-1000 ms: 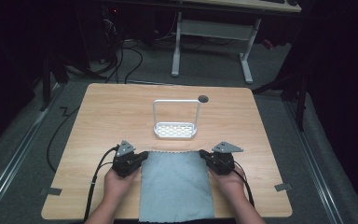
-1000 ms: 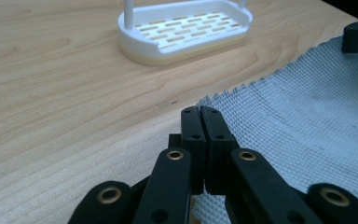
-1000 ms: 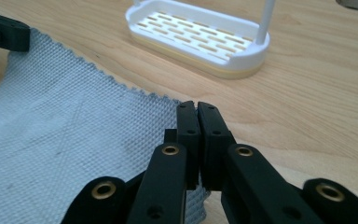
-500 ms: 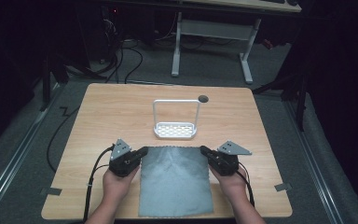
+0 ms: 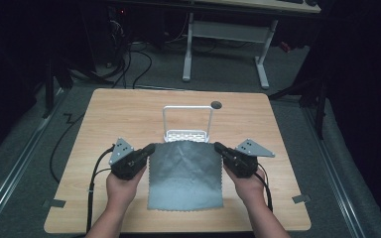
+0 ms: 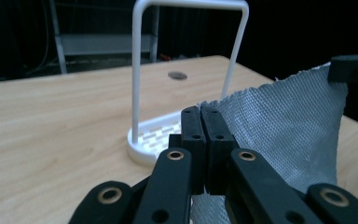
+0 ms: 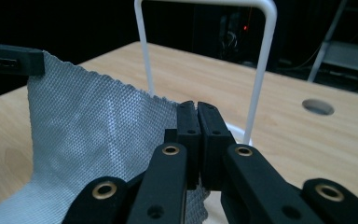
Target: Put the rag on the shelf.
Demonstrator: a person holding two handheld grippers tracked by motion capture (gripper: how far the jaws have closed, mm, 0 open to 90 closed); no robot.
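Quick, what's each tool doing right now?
Left tool: closed on a far corner of the grey cloth.
Right tool: closed on the other far corner.

I see a grey cloth (image 5: 186, 173) with a fine woven texture and a pinked, zigzag edge, lying just in front of the white rack (image 5: 187, 124), whose base is a white slotted grid. Beneath the rack is the table (image 5: 129, 114), light wood-grained, with a dark grey round hole right of the rack. My left gripper (image 5: 149, 150) and right gripper (image 5: 219, 147) are black, with brass-coloured rivets and grey plates.
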